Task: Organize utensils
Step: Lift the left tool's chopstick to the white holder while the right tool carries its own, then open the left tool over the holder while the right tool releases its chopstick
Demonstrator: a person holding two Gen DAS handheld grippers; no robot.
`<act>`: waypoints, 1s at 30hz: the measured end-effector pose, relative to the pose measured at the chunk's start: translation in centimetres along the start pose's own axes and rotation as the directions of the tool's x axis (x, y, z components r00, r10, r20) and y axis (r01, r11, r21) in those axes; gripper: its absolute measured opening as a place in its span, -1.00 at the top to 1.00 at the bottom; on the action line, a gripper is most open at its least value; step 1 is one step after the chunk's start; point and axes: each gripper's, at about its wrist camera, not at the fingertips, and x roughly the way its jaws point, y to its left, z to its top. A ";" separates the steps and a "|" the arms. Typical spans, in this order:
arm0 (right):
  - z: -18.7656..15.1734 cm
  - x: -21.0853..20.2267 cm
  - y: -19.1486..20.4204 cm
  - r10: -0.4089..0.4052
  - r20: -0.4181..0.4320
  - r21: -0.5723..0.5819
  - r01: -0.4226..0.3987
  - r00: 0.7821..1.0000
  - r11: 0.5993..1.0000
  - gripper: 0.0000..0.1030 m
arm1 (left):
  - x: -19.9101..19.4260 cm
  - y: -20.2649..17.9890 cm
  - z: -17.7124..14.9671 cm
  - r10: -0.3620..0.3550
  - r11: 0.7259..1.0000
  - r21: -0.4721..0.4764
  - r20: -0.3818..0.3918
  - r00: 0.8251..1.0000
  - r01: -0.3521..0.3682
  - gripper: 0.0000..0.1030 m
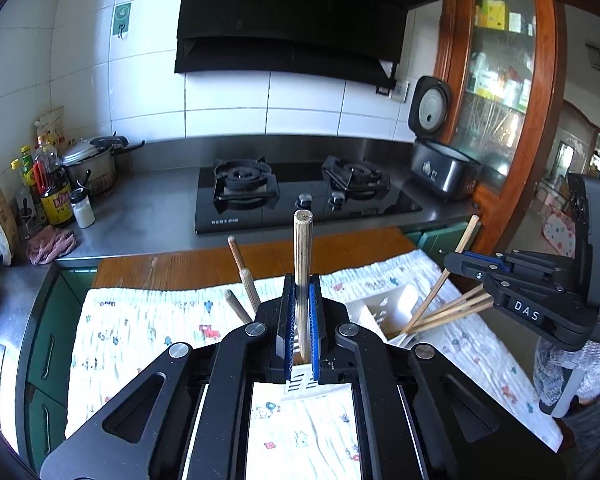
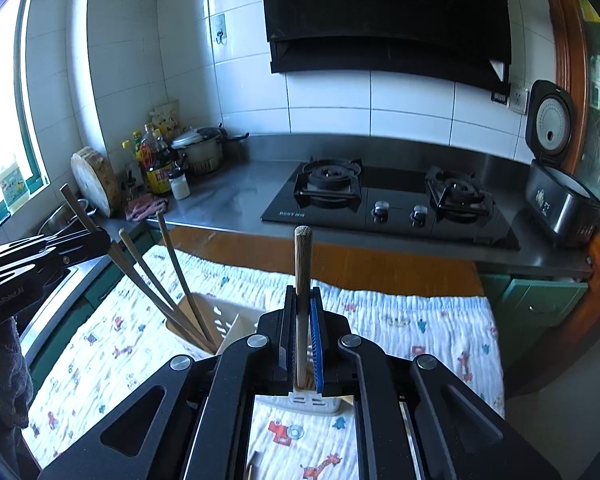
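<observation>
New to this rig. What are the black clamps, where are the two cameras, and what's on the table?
No robot arm here: a person holds one two-finger gripper per hand, with a fisheye camera on each looking along its fingers.

In the left wrist view, the left gripper is shut on an upright wooden chopstick; the right gripper shows at the side.

In the right wrist view, the right gripper is shut on another chopstick.

Below lie a printed cloth and a white utensil holder with more chopsticks. A gas stove sits behind.
</observation>
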 end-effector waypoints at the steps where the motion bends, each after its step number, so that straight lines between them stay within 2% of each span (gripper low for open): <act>1: -0.2 0.1 -0.1 0.000 -0.003 0.001 0.000 1.000 1.000 0.87 | 0.2 -0.1 -0.2 0.001 1.000 0.002 -0.006 1.000 -0.001 0.90; 17: -1.5 0.8 -0.5 0.005 -0.033 0.009 -0.005 0.999 1.000 0.85 | 2.8 0.1 -1.6 0.024 1.000 0.003 -0.088 0.996 -0.024 0.89; 23: -1.5 0.2 -0.5 -0.005 -0.017 0.012 0.005 1.000 1.000 0.57 | 2.5 0.2 -1.6 0.022 1.000 -0.010 -0.082 0.996 -0.023 0.83; 25: -1.5 -0.3 -0.5 -0.010 -0.007 0.011 0.010 1.000 1.000 0.46 | 2.2 0.1 -1.6 0.022 1.000 -0.013 -0.076 0.997 -0.023 0.72; 26: -1.5 -0.6 -0.5 -0.013 -0.001 0.011 0.013 1.000 1.000 0.35 | 2.0 0.1 -1.6 0.024 1.000 -0.013 -0.069 0.997 -0.025 0.61; 29: -1.4 -1.8 -0.5 -0.026 0.024 0.008 0.026 0.999 1.000 0.24 | 1.1 -0.2 -1.6 0.029 1.000 -0.008 -0.045 0.999 -0.030 0.27; 30: -1.4 -2.3 -0.5 -0.029 0.034 0.007 0.029 0.999 1.000 0.14 | 0.7 -0.3 -1.6 0.033 0.999 -0.008 -0.036 0.999 -0.033 0.17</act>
